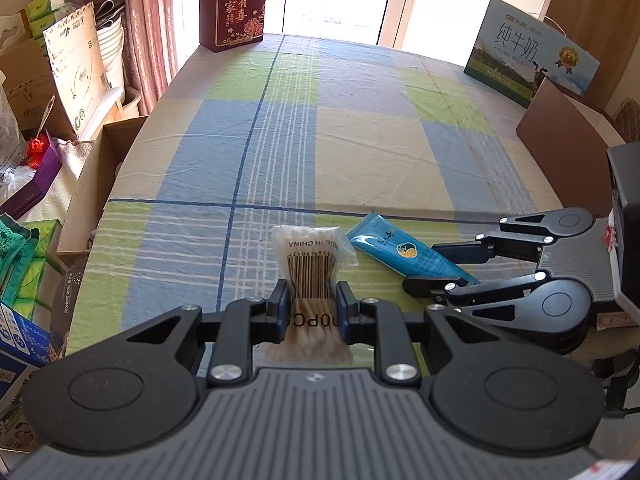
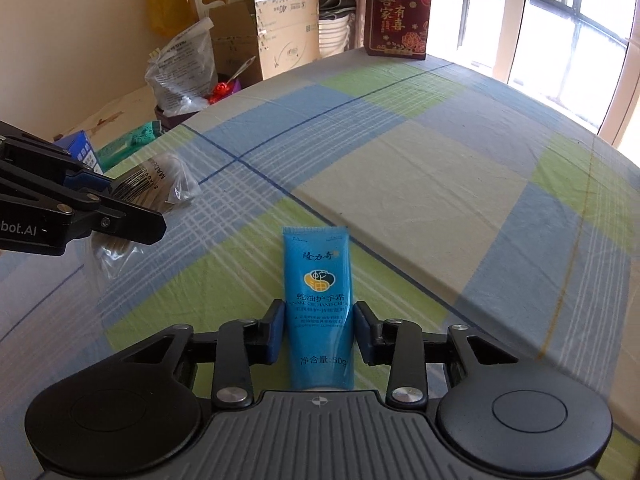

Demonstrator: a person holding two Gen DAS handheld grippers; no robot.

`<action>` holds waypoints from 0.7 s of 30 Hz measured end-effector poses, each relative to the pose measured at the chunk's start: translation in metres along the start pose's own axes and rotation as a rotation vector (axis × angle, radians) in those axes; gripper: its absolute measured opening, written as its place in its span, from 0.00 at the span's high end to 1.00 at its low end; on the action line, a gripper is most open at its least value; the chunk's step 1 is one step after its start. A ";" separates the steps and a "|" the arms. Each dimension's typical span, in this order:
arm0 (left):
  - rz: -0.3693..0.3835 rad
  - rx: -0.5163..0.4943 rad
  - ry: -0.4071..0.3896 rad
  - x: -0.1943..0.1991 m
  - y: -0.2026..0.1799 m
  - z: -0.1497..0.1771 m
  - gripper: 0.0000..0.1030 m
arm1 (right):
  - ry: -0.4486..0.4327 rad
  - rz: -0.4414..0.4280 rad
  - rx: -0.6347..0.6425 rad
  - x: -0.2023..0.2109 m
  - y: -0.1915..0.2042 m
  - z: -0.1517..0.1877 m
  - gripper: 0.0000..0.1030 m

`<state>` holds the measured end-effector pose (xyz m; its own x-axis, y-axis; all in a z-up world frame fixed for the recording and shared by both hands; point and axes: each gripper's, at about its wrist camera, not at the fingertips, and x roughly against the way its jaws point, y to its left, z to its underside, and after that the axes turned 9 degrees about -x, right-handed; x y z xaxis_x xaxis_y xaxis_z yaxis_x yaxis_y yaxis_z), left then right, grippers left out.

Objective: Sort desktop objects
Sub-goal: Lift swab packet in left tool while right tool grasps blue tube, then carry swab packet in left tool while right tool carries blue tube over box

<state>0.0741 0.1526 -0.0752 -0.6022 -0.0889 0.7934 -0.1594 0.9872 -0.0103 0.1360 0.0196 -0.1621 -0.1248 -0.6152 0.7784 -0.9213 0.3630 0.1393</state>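
**Both claws on their items, near edge of the table**

We note the bag of cotton swabs (image 1: 310,272) first: a clear packet, barcode side up, pinched at its waist between the pads of the left gripper (image 1: 311,308). The plastic bunches inward where the pads meet it, so we read this as a firm closed hold on the bag. From the right wrist view the bag's lower end hangs below the claw, which suggests it is lifted or partly lifted off the cloth; we cannot tell for certain.

Just beside it lies the blue hand cream tube (image 2: 318,300), flat on the checked tablecloth (image 2: 400,168), crimped end pointing away from the right gripper (image 2: 319,330). The jaws stand on either side of the tube's lower body. The left pad looks to be touching; a thin gap shows at the right pad, so we cannot tell whether the grip is made.

Our judgement: each claw takes one item so both can be carried off together. The mid-body hold suits the soft bag and the slippery tube.

Farther out stand a red gift box (image 2: 400,16) and a milk carton box (image 1: 532,64), possible sorting spots.
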 end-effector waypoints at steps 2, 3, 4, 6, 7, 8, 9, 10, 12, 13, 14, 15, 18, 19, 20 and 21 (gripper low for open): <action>0.003 -0.006 0.001 -0.001 -0.002 0.000 0.81 | 0.002 0.013 -0.016 0.003 -0.002 0.002 0.68; 0.004 -0.009 0.002 -0.001 -0.004 -0.001 0.81 | 0.002 0.022 -0.028 0.005 -0.003 0.004 0.68; 0.005 -0.012 0.002 0.000 -0.005 -0.001 0.81 | 0.000 0.031 -0.041 0.007 -0.005 0.005 0.68; 0.008 -0.018 0.001 0.000 -0.008 -0.001 0.81 | -0.002 0.049 -0.070 0.011 -0.009 0.008 0.68; 0.009 -0.021 0.000 0.000 -0.010 -0.001 0.81 | -0.001 0.056 -0.085 0.014 -0.012 0.010 0.69; 0.011 -0.025 0.000 0.001 -0.012 -0.002 0.81 | 0.000 0.062 -0.100 0.017 -0.014 0.012 0.69; 0.014 -0.029 -0.001 0.001 -0.014 -0.002 0.81 | 0.003 0.066 -0.116 0.021 -0.017 0.014 0.69; 0.015 -0.033 -0.003 0.002 -0.016 -0.002 0.81 | 0.005 0.068 -0.132 0.024 -0.020 0.016 0.69; 0.021 -0.043 -0.006 0.003 -0.021 -0.003 0.81 | 0.011 0.074 -0.158 0.032 -0.025 0.022 0.69; 0.025 -0.049 -0.008 0.003 -0.025 -0.004 0.81 | 0.015 0.082 -0.166 0.035 -0.027 0.025 0.69; 0.029 -0.056 -0.010 0.003 -0.029 -0.004 0.81 | 0.015 0.089 -0.178 0.040 -0.029 0.028 0.69; 0.035 -0.064 -0.013 0.004 -0.033 -0.005 0.81 | 0.012 0.089 -0.190 0.046 -0.030 0.031 0.69; 0.051 -0.089 -0.021 0.006 -0.046 -0.007 0.81 | -0.006 0.090 -0.221 0.065 -0.033 0.040 0.70; 0.057 -0.096 -0.024 0.008 -0.051 -0.008 0.81 | -0.016 0.089 -0.233 0.073 -0.034 0.042 0.70; 0.062 -0.104 -0.028 0.009 -0.055 -0.009 0.81 | -0.027 0.089 -0.246 0.080 -0.035 0.044 0.70; 0.068 -0.113 -0.032 0.010 -0.061 -0.010 0.81 | -0.037 0.088 -0.259 0.088 -0.036 0.046 0.70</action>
<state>0.0858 0.0933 -0.0603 -0.6334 -0.0238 0.7734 -0.0292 0.9996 0.0068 0.1410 -0.0796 -0.1269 -0.2182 -0.5964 0.7724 -0.7821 0.5803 0.2271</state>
